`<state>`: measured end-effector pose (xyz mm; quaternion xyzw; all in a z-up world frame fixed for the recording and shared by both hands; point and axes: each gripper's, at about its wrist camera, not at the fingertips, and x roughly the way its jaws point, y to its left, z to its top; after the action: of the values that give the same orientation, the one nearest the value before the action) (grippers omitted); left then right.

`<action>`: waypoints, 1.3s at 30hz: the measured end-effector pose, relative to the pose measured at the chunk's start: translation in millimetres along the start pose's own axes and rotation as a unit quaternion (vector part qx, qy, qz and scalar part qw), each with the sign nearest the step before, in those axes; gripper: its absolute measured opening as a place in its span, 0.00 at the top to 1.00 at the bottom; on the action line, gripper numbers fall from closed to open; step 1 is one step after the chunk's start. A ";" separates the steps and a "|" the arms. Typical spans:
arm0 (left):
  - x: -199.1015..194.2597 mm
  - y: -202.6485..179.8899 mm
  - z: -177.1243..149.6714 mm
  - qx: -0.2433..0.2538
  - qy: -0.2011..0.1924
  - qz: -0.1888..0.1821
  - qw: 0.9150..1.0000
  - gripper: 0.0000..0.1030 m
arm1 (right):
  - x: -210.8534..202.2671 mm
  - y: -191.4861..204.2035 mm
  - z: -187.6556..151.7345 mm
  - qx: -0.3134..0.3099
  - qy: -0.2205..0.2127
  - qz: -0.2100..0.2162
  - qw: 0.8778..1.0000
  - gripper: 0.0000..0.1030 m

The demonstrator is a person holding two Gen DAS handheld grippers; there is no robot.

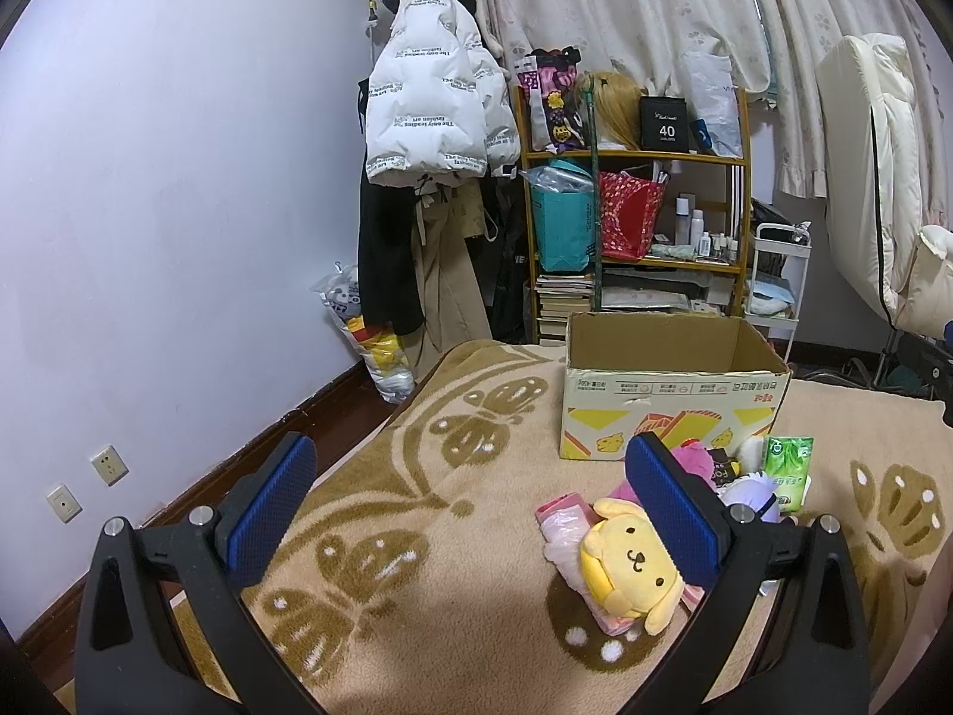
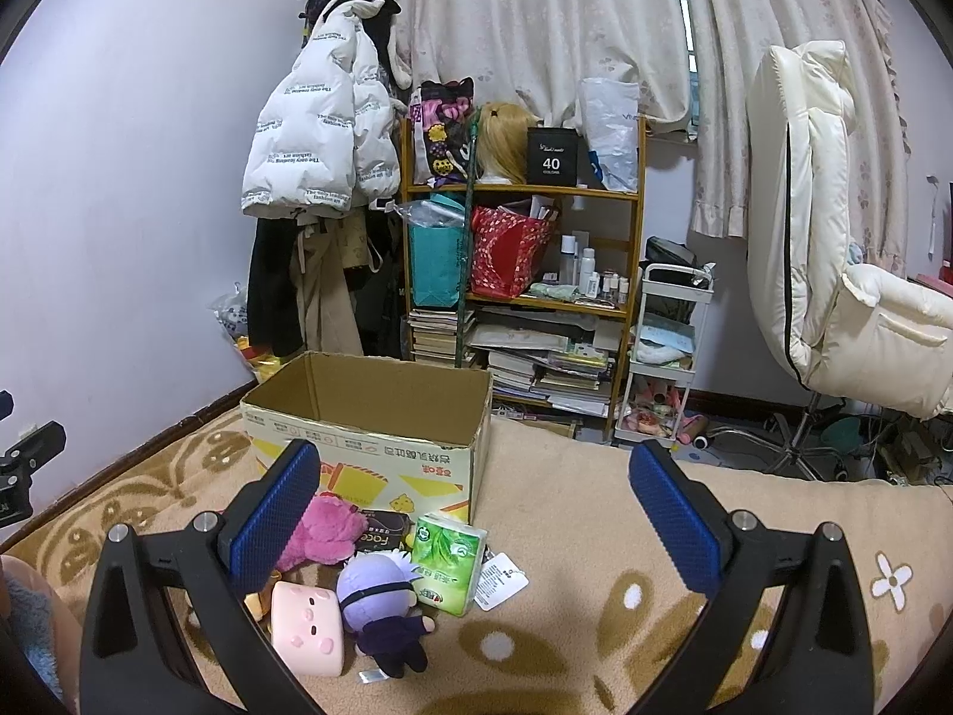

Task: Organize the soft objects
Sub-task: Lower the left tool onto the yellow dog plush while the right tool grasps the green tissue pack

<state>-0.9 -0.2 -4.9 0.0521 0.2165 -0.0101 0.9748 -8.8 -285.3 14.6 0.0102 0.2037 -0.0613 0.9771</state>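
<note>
A yellow dog plush (image 1: 625, 566) lies on a pink packet (image 1: 563, 521) on the blanket, just left of my left gripper's (image 1: 470, 509) right finger; that gripper is open and holds nothing. An open cardboard box (image 1: 673, 387) (image 2: 369, 423) stands behind the pile. In the right wrist view a pink plush (image 2: 324, 533), a purple-haired doll (image 2: 381, 608), a pink square toy (image 2: 307, 625), a green tissue pack (image 2: 449, 560) and a black packet (image 2: 384, 533) lie before the box. My right gripper (image 2: 476, 527) hangs open above them, empty.
The beige patterned blanket (image 1: 417, 506) covers the bed. Behind it stand a crowded wooden shelf (image 2: 524, 250), a coat rack with a white puffer jacket (image 1: 417, 101), a small white cart (image 2: 667, 351) and a white chair (image 2: 834, 250). A wall with sockets (image 1: 107, 465) is at the left.
</note>
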 end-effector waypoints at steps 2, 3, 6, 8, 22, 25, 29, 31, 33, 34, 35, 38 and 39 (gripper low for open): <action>0.1 -0.4 0.3 0.000 0.000 0.000 1.000 0.01 | -0.1 0.4 -0.2 0.000 -0.001 0.002 1.000 0.00; 0.1 -0.3 0.2 0.001 0.000 0.000 1.000 0.01 | 0.0 0.6 -0.3 0.000 -0.001 0.001 1.000 0.00; 0.0 -0.1 -0.3 0.004 0.001 0.001 1.000 0.01 | 0.4 1.6 -0.8 0.000 0.000 0.002 1.000 0.00; -0.2 -0.3 -0.9 0.008 0.000 0.001 1.000 0.01 | 1.1 2.8 -1.6 0.000 0.000 0.002 1.000 0.00; 2.8 -12.3 2.8 0.029 0.017 0.004 0.999 0.01 | 7.8 7.6 4.7 -0.011 0.025 0.023 0.999 0.00; 6.1 -17.9 4.6 0.035 0.026 -0.003 0.999 0.01 | 13.2 16.4 2.5 -0.024 0.039 0.031 0.998 0.00; 13.7 -25.8 7.7 0.035 0.041 -0.021 0.998 0.01 | 22.2 29.3 -2.9 -0.044 0.055 0.042 0.997 0.00; 19.4 -30.6 7.9 0.037 0.050 -0.026 0.998 0.01 | 28.2 33.8 -4.8 -0.051 0.064 0.049 0.995 0.00; 25.8 -34.7 8.1 0.041 0.059 -0.029 0.997 0.01 | 35.1 38.6 -8.3 -0.056 0.072 0.055 0.994 0.00; 30.2 -37.0 8.2 0.042 0.064 -0.030 0.997 0.01 | 39.9 40.0 -9.6 -0.057 0.077 0.057 0.994 0.00; 33.8 -38.2 8.1 0.042 0.067 -0.032 0.996 0.01 | 43.8 41.0 -10.9 -0.056 0.080 0.058 0.994 0.00; 49.7 -43.8 6.0 0.046 0.081 -0.034 0.995 0.01 | 60.0 40.6 -13.7 -0.048 0.094 0.059 0.993 0.00; 54.3 -45.7 5.4 0.047 0.085 -0.035 0.995 0.01 | 65.4 40.1 -14.7 -0.046 0.099 0.058 0.992 0.00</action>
<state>48.7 -46.0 -27.4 0.0904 0.2996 -0.0502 0.9484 49.8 -252.4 -25.2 -0.0168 0.3009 0.0066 0.9535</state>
